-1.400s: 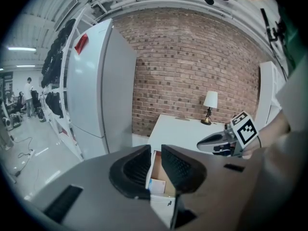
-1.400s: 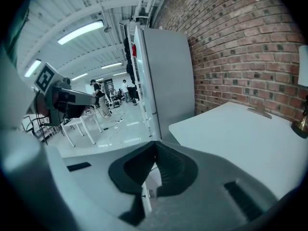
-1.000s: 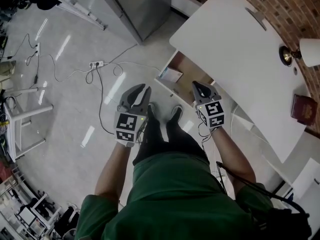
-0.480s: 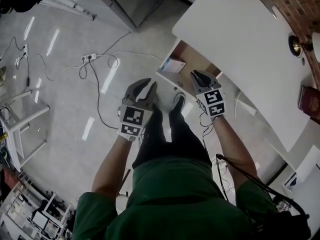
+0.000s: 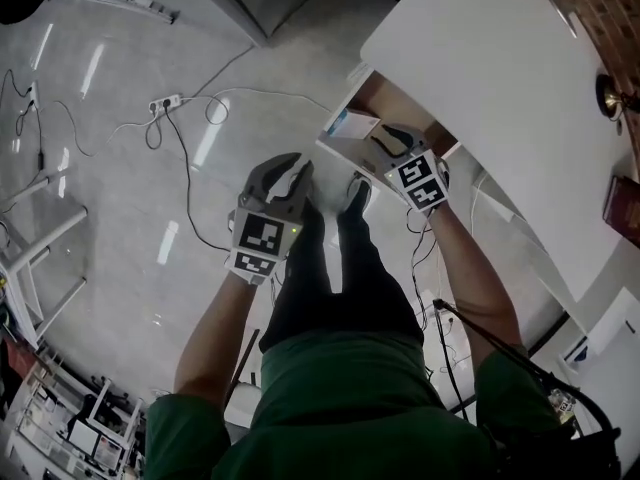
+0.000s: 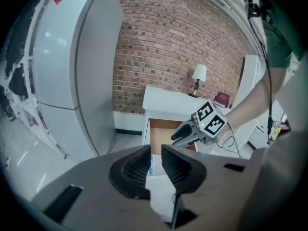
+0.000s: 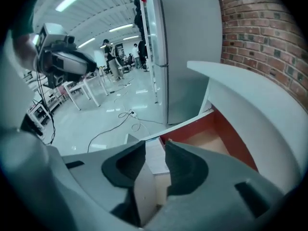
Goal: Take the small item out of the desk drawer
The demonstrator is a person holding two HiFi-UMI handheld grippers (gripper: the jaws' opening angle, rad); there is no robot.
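Head view looks steeply down; gripper views share the drawer (image 6: 159, 134).

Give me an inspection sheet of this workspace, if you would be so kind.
Surface: white desk.
Job's things: drawer open; flat white, blue-edged item inside.
Clutter: lamp and red book at desk's far edge.
Grippers: right gripper over drawer, jaws have just been opening, holding nothing; left gripper short of drawer, jaws slightly apart, empty.
Cables: power strip and cords on floor.
Surroundings: brick wall, grey cabinet.
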